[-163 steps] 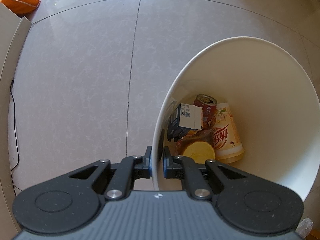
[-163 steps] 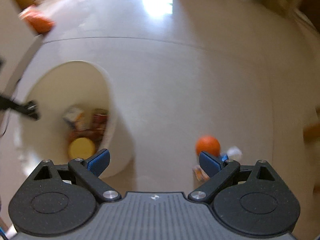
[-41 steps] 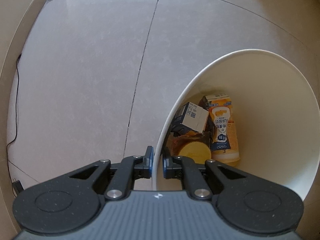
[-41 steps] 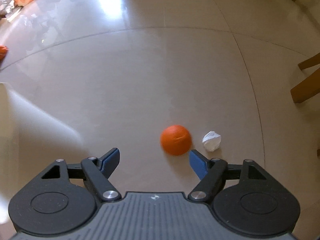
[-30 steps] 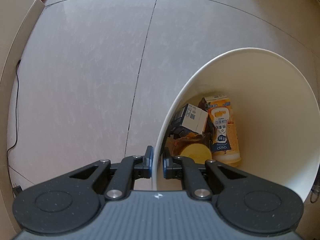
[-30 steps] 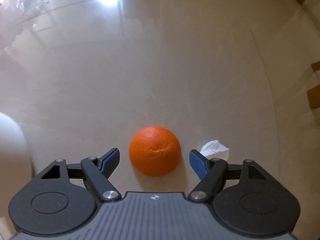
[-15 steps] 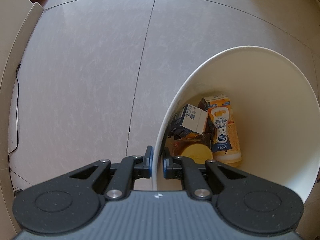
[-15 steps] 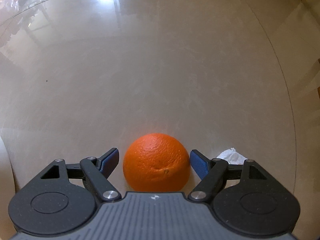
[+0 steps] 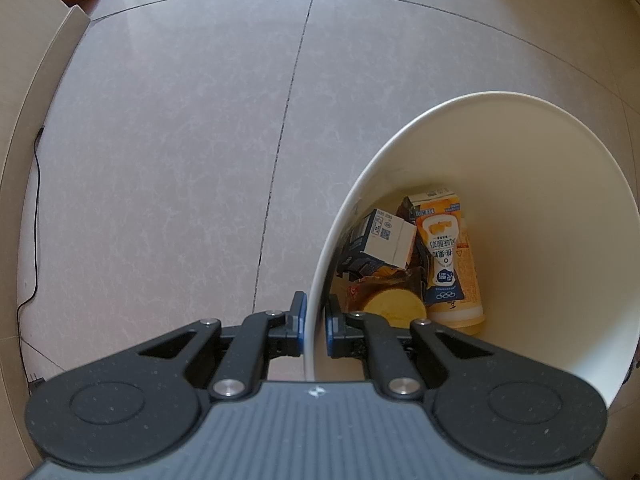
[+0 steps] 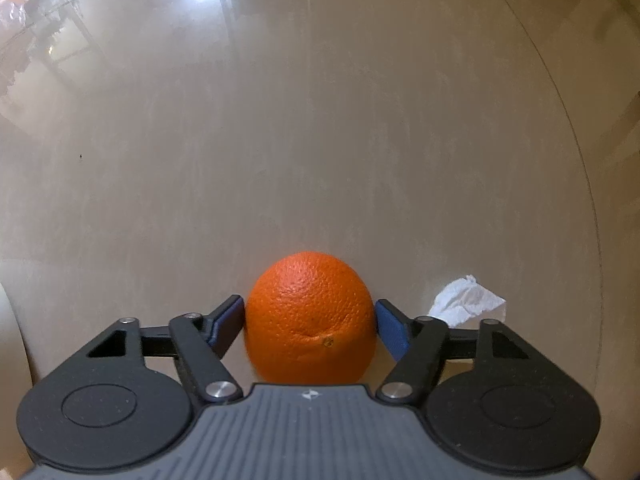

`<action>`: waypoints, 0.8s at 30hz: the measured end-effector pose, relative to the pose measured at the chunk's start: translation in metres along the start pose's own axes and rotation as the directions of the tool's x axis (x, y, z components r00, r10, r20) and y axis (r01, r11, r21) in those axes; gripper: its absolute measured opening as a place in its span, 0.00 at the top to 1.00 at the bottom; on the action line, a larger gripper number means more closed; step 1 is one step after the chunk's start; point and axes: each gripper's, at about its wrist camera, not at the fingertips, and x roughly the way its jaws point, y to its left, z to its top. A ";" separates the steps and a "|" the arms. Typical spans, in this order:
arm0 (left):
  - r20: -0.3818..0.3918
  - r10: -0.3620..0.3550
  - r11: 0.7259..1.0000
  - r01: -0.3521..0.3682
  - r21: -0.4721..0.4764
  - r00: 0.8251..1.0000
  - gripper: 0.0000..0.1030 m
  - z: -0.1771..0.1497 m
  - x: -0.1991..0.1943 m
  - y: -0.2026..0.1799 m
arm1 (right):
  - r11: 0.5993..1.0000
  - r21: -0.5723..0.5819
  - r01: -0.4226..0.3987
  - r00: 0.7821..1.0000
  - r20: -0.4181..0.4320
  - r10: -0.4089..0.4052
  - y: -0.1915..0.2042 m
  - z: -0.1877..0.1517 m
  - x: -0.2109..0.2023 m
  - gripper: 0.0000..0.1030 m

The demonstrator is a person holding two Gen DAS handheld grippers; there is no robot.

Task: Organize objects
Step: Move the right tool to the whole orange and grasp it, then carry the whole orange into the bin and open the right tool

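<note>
The task looks partly done: several items already lie in the white bin [image 9: 520,208], while the orange [image 10: 310,316] and a crumpled tissue [image 10: 466,300] remain on the floor [image 10: 320,140]. The right tool [image 10: 310,326] straddles the orange, its jaws closing, the blue pads at or almost at the peel. The tissue lies just right of that tool. The left tool [image 9: 313,320] is pinched narrow on the bin's rim. Ahead of it inside the bin: a small carton [image 9: 390,242], a yellow drink carton [image 9: 442,252], an orange bottle [image 9: 470,280], and a yellow lid [image 9: 394,306].
</note>
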 end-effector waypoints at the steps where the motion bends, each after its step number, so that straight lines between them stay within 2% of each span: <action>1: -0.001 0.000 1.000 0.000 -0.002 1.000 0.93 0.000 0.000 0.000 | 1.000 -0.008 0.006 1.000 -0.002 -0.006 0.001 0.000 -0.001 0.31; 7: -0.008 -0.001 1.000 0.001 -0.007 1.000 0.93 0.002 0.001 0.002 | 0.999 -0.028 0.018 1.000 -0.006 -0.018 0.003 -0.003 -0.021 0.33; 10: -0.013 0.003 1.000 -0.003 -0.010 1.000 0.93 0.003 0.001 0.002 | 1.000 -0.015 0.004 1.000 0.007 -0.004 0.002 -0.005 -0.045 0.33; 18: -0.016 0.016 1.000 -0.016 -0.006 1.000 0.93 0.003 0.002 -0.002 | 0.997 -0.071 -0.017 0.996 0.081 0.023 0.008 -0.014 -0.151 0.33; 24: -0.006 0.020 1.000 -0.020 -0.008 1.000 0.92 0.002 0.003 -0.004 | 0.987 -0.094 -0.132 0.982 0.125 0.144 0.030 -0.020 -0.237 0.33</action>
